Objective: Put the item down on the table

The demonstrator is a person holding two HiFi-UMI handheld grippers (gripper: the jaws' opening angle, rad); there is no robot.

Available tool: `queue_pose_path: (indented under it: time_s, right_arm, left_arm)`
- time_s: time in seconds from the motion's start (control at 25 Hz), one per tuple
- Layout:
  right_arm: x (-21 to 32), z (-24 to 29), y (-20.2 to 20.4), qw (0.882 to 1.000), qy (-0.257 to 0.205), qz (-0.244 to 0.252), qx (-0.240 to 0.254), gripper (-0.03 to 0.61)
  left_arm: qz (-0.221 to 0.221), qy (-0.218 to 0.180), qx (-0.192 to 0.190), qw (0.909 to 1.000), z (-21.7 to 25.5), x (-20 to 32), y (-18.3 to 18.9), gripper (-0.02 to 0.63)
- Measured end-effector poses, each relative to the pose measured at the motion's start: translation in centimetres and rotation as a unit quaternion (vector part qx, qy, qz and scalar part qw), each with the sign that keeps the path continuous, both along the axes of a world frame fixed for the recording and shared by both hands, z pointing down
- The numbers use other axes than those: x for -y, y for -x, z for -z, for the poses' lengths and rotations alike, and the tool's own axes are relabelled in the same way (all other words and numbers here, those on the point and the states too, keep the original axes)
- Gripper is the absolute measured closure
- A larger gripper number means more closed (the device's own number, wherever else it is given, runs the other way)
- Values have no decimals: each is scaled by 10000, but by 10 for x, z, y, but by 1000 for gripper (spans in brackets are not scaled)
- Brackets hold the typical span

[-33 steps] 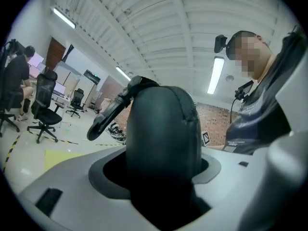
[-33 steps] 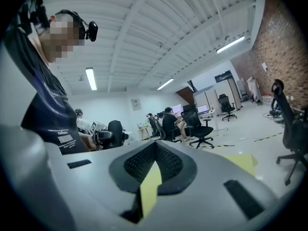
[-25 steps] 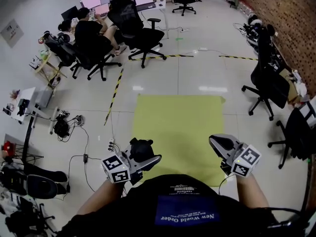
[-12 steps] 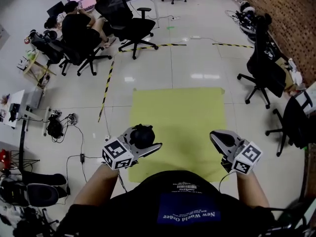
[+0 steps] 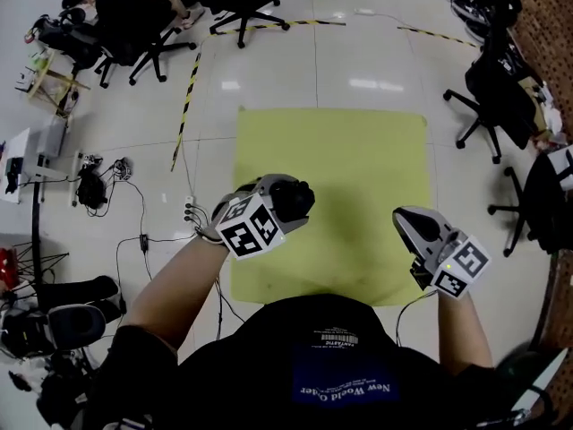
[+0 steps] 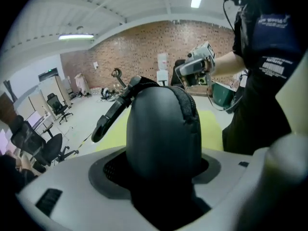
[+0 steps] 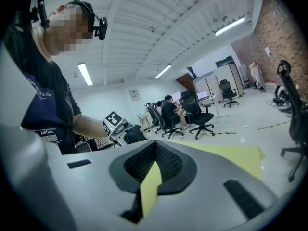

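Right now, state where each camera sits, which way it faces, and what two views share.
Head view: on the person's head, facing steeply down at the yellow mat; shows both forearms, the left gripper shut on a black item, and the right gripper.
Left gripper view: on the left gripper, facing along its jaws toward a brick wall; shows the person's torso and the right gripper.
Right gripper view: on the right gripper, facing the office chairs; jaws nearly together, empty; shows the person's torso.
Shared: both gripper views show the yellow mat and the opposite gripper.
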State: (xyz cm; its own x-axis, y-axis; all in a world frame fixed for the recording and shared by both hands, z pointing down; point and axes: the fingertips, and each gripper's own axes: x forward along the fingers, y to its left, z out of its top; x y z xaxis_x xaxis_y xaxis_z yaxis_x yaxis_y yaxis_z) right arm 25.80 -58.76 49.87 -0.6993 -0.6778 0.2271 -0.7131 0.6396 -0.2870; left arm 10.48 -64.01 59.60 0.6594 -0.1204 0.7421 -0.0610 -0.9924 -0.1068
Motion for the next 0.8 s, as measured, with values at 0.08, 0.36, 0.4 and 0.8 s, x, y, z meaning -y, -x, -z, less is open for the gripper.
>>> queue_pose_path:
  time_s: [0.08, 0.36, 0.4, 0.8]
  right_arm:
    - [4, -13, 2, 10000, 99, 12, 2, 591]
    - [12, -55, 13, 9992, 359, 178, 62, 591]
    - [11, -59, 13, 9990, 395, 184, 83, 591]
    - [2, -80, 8, 9979, 564, 132, 277, 591]
  left_arm:
    - [-164, -59, 508, 9986, -27, -2, 1, 295]
    - [-535, -215, 1805, 9819, -113, -6, -2, 295]
    - [-556, -216, 1890, 9802, -120, -6, -5, 295]
    - [-752, 62, 2603, 9626, -157, -1, -13, 295]
